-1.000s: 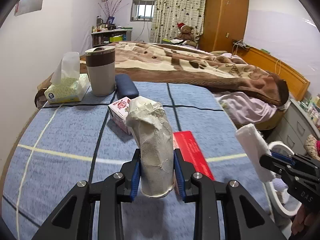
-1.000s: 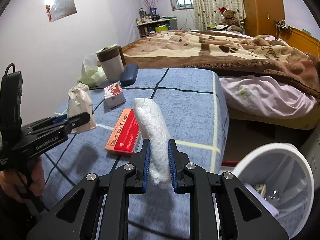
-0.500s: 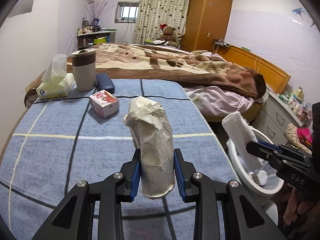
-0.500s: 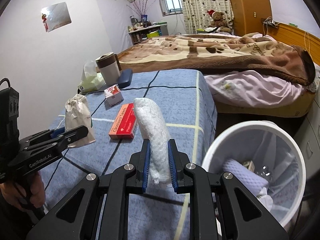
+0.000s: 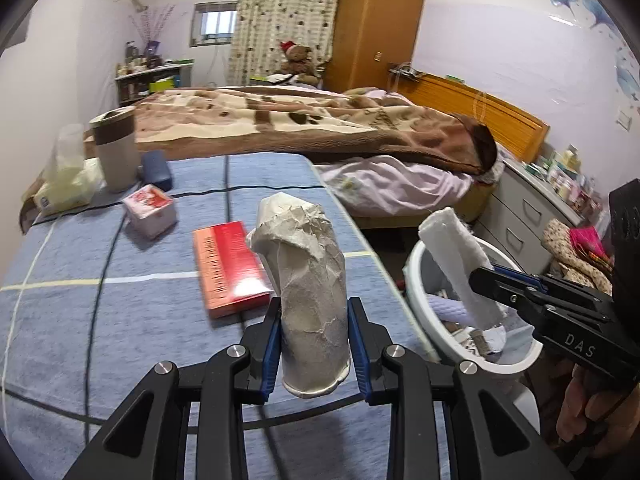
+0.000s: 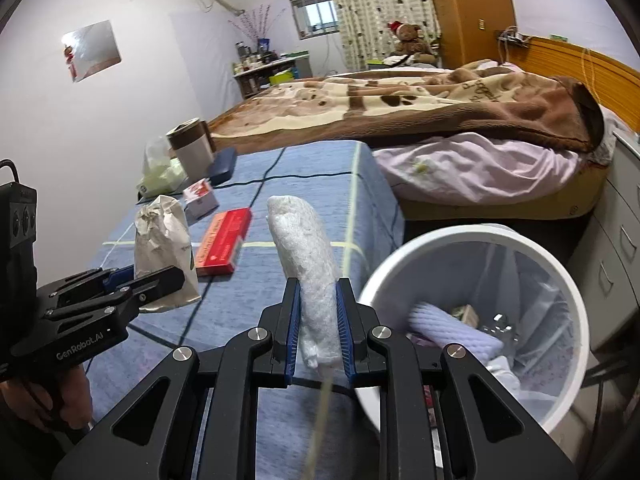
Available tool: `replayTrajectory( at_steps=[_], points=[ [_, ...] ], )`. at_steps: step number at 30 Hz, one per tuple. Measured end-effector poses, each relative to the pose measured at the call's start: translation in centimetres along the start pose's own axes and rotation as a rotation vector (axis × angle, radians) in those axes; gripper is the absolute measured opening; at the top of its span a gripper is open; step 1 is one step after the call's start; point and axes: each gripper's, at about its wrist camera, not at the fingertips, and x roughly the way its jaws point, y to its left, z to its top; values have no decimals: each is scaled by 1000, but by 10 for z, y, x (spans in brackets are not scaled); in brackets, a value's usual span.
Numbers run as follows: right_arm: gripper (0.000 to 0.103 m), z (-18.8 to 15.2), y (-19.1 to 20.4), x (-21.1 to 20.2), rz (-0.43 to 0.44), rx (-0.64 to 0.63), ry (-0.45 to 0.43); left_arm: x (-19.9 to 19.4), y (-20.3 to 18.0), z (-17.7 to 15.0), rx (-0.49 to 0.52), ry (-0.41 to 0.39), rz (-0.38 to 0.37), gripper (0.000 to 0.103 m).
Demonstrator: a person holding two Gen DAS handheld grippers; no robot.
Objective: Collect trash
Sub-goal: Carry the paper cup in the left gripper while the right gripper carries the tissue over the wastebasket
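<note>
a: beside the blue tabletop [image 5: 80,312], we hold one piece of trash in each tool. our left hand-held gripper [image 5: 314,354] is squeezed shut on the crumpled paper cup [image 5: 306,300], near its bottom rim so it stands up and does not slip.

b: and our right hand-held gripper [image 6: 318,340] is pinched tight on the white paper roll [image 6: 306,248]. why do we hold it there?

a: in the left view it is over the white trash bin [image 5: 418,280], so we think a let-go would drop it in. the cup is not there yet; it is above the tabletop edge.

b: the cup looks thin, gray and all wrinkled, squashed at the top. the roll looks soft and bumpy, like tissue.

a: the bin is round, smooth plastic with a clear bag, and some trash is already inside. the red box [image 5: 230,266] is flat and hard, lying on the striped cloth. we think it may go next.
</note>
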Motion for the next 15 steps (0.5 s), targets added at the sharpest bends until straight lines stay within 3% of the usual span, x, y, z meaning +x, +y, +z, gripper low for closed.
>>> replayTrajectory(
  at_steps=[15],
  points=[
    [18,-14,-56,-19,-93,114,-18,36,-73,10,106,51,-147,31]
  ],
)
